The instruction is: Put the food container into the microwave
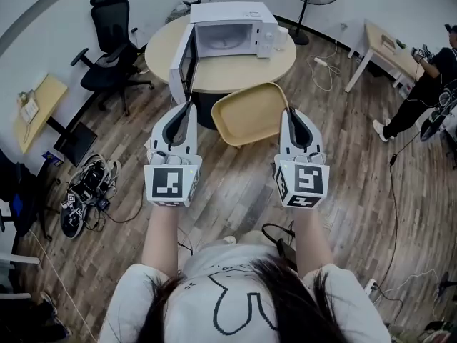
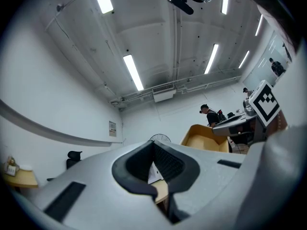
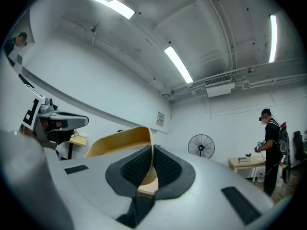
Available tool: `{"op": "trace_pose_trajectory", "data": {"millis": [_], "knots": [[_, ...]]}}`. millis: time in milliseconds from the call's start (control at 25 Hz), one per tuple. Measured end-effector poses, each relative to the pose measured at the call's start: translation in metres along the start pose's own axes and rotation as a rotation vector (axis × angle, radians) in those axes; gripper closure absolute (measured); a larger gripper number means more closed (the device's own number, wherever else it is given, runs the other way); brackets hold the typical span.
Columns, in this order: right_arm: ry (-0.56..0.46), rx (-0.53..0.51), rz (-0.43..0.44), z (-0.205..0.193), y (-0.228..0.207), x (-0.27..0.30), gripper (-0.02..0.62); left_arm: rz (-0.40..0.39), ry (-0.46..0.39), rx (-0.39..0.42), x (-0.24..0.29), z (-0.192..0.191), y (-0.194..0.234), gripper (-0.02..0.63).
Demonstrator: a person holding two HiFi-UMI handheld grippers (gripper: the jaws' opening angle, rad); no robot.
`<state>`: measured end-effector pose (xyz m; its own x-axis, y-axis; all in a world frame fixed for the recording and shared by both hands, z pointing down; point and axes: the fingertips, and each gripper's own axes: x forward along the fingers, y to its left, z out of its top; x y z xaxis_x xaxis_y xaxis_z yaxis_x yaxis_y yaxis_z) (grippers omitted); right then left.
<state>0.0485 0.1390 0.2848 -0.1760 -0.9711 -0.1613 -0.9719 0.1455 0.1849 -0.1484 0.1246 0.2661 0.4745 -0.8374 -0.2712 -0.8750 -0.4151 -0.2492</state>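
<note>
Firmly, the right gripper (image 1: 289, 111) is clamped on the right rim of the yellow food container (image 1: 250, 113), which hangs in the air tilted, in front of the round table (image 1: 235, 76). The left gripper (image 1: 188, 106) has its jaws closed together with nothing between them, just beside the container's left edge. Only the head view shows the microwave (image 1: 232, 31) on the table with its door (image 1: 183, 64) swung open; the right gripper view shows the rim pinched between the pads.
</note>
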Motion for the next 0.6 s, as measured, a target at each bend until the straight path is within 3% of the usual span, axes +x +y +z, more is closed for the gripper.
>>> {"op": "trace_pose_trajectory", "data": {"millis": [600], "knots": [[0.030,0.021,0.017,-0.032,-0.009,0.079,0.557,-0.005,0.019,0.001,0.062,-0.036,0.023,0.600]]}}
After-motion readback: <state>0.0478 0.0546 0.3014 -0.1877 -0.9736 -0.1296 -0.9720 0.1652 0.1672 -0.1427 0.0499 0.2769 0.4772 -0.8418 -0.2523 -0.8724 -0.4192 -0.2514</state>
